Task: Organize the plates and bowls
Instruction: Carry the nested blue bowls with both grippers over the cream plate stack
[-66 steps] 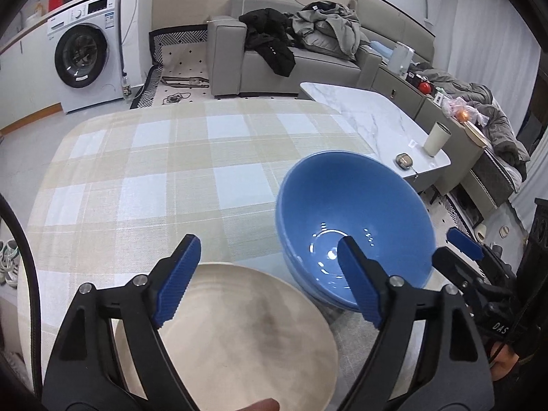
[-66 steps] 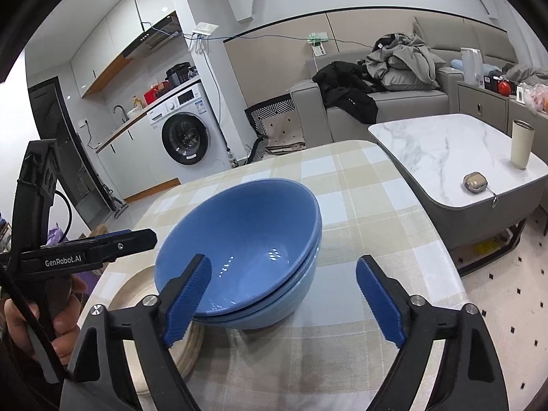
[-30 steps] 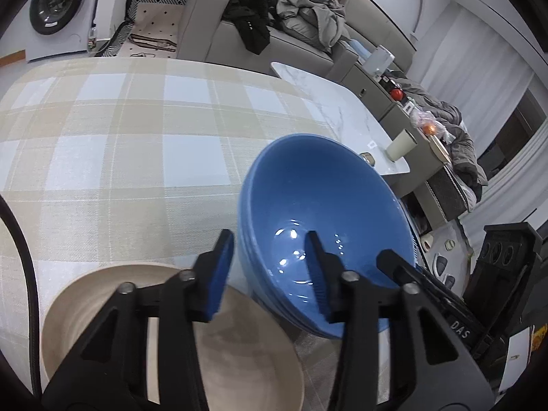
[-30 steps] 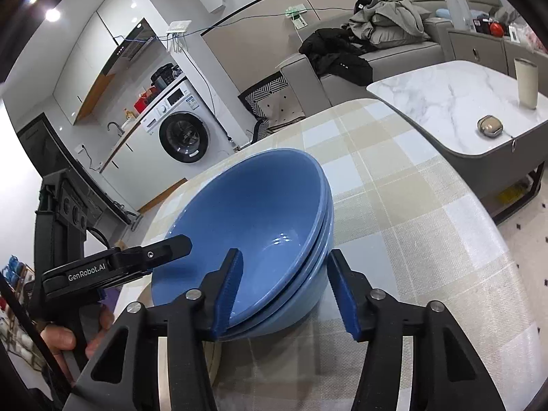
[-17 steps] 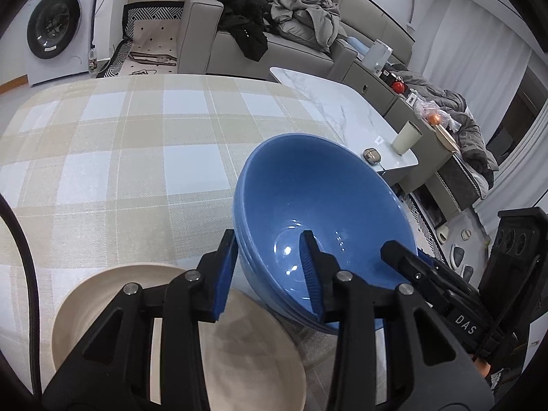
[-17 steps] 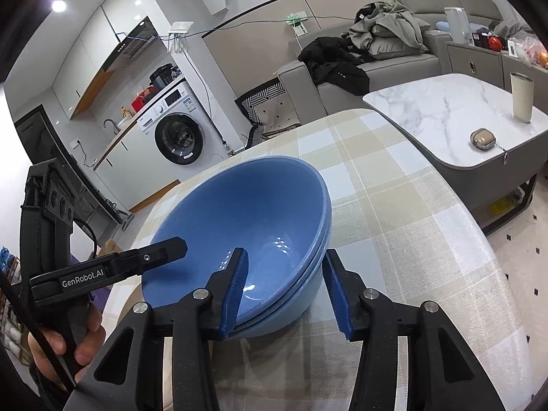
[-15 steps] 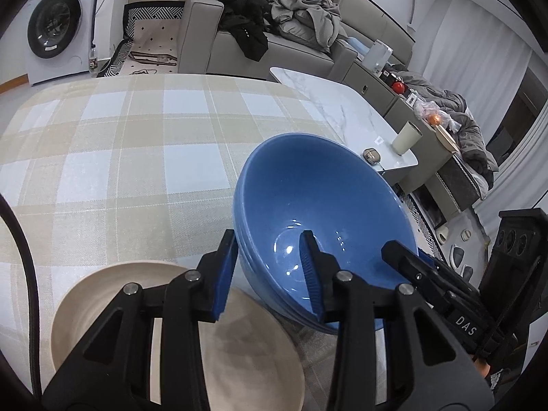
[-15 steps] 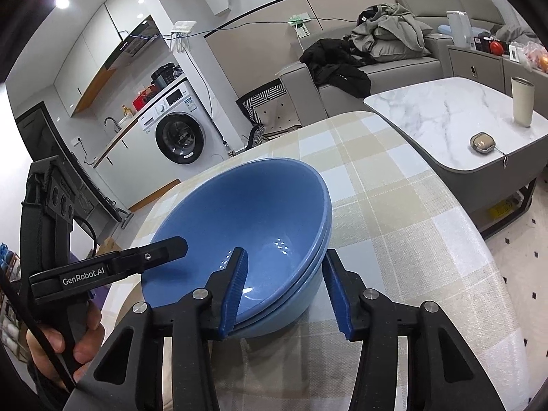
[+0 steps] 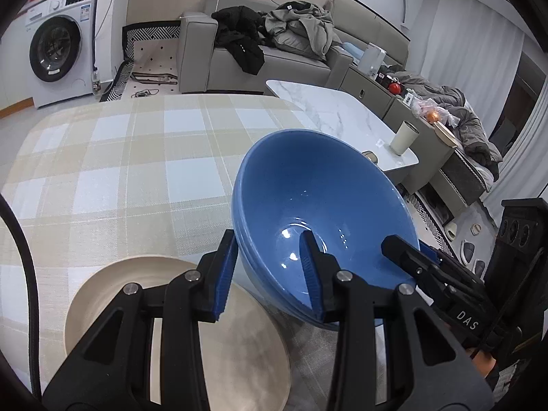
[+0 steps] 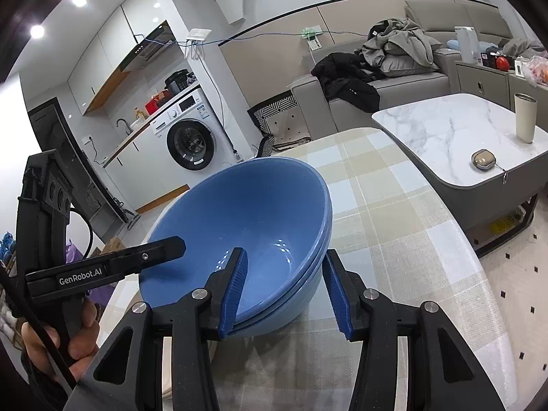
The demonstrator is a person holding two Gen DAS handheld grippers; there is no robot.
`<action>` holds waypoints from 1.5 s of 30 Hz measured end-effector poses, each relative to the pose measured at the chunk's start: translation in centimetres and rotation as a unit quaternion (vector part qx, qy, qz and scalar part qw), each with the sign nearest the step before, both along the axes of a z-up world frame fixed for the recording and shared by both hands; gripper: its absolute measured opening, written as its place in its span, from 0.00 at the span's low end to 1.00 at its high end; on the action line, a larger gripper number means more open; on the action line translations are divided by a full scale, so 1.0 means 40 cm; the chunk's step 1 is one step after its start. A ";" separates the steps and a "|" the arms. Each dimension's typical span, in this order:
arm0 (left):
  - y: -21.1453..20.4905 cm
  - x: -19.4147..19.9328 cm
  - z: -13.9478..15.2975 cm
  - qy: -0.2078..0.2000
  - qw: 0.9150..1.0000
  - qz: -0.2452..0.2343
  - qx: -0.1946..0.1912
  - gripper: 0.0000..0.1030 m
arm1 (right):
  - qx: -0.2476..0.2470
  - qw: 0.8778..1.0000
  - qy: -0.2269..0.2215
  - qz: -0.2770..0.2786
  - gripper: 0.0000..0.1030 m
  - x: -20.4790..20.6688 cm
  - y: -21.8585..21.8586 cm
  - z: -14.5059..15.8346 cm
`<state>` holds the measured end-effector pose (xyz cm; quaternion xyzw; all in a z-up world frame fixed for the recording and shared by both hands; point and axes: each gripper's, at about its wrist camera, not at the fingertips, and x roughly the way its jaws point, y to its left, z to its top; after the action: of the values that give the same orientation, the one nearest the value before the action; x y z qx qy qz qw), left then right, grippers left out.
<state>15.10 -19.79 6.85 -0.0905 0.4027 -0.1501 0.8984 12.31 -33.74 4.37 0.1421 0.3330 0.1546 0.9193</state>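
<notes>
Blue bowls (image 9: 325,205) glossy glazed ceramic, beige plate (image 9: 239,352) matt and slightly mottled, tablecloth (image 9: 120,178) woven checked cloth, gripper pads (image 10: 234,287) ribbed blue rubbery plastic on matt black plastic arms, side table (image 10: 445,130) polished marble-look top.

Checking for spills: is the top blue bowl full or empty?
Empty: the glossy blue ceramic top bowl shows a bare, shiny bottom in both views.

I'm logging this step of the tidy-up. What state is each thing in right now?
Stack of blue ceramic bowls: nested, upright, empty, gripped at both rims.
Left gripper: jaws shut on the stack's left rim.
Right gripper: jaws shut on the stack's right rim.
Round beige plate: flat on the checked tablecloth, empty, beside the stack.
White washing machine: door shut.
</notes>
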 end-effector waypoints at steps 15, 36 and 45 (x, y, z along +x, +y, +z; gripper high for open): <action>0.030 -0.090 0.073 -0.021 1.000 0.007 0.000 0.33 | -0.011 0.999 -0.030 0.009 0.46 -0.038 0.025 0.062; 0.156 -0.229 0.136 -0.042 0.998 0.047 0.014 0.33 | -0.024 0.996 -0.053 0.062 0.46 -0.063 0.153 0.106; 0.210 -0.277 0.124 -0.038 0.997 0.067 0.010 0.33 | -0.024 0.995 -0.046 0.085 0.46 -0.059 0.199 0.097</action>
<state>4.01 -11.41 11.80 -0.1023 0.3625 -0.0888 0.9221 9.95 -25.76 8.23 0.0838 0.3044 0.2304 0.9205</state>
